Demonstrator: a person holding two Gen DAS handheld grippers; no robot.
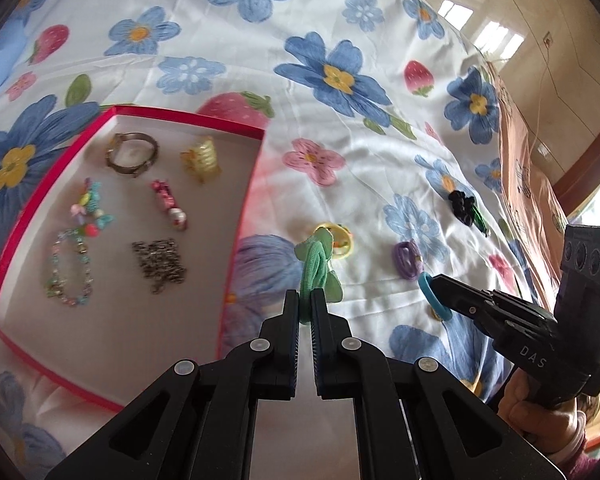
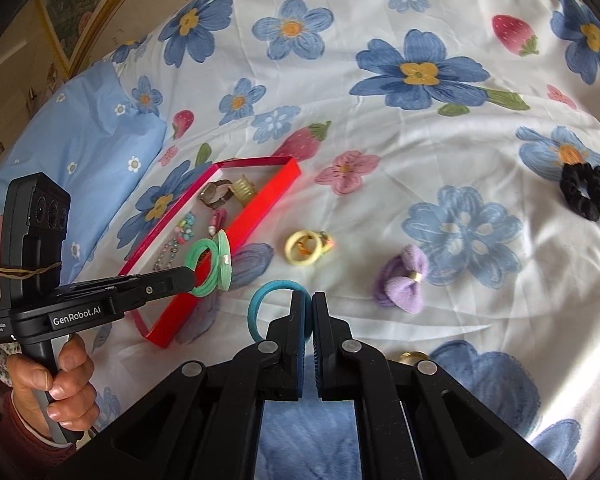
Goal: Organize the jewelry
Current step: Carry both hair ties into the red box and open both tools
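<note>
Step in hand: carrying. Left hand-held gripper [image 1: 305, 300] pinches a green hair tie [image 1: 316, 268]; right hand-held gripper [image 2: 307, 308] pinches a blue hair tie [image 2: 270, 312]. Next: release both into the red tray [image 1: 236, 216] at ten o'clock, clear of the bracelets [image 1: 70, 268].

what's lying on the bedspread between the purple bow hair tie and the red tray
The yellow hair tie lies between the purple bow hair tie and the red tray, with bare floral bedspread around it. The right wrist view shows it best.
</note>
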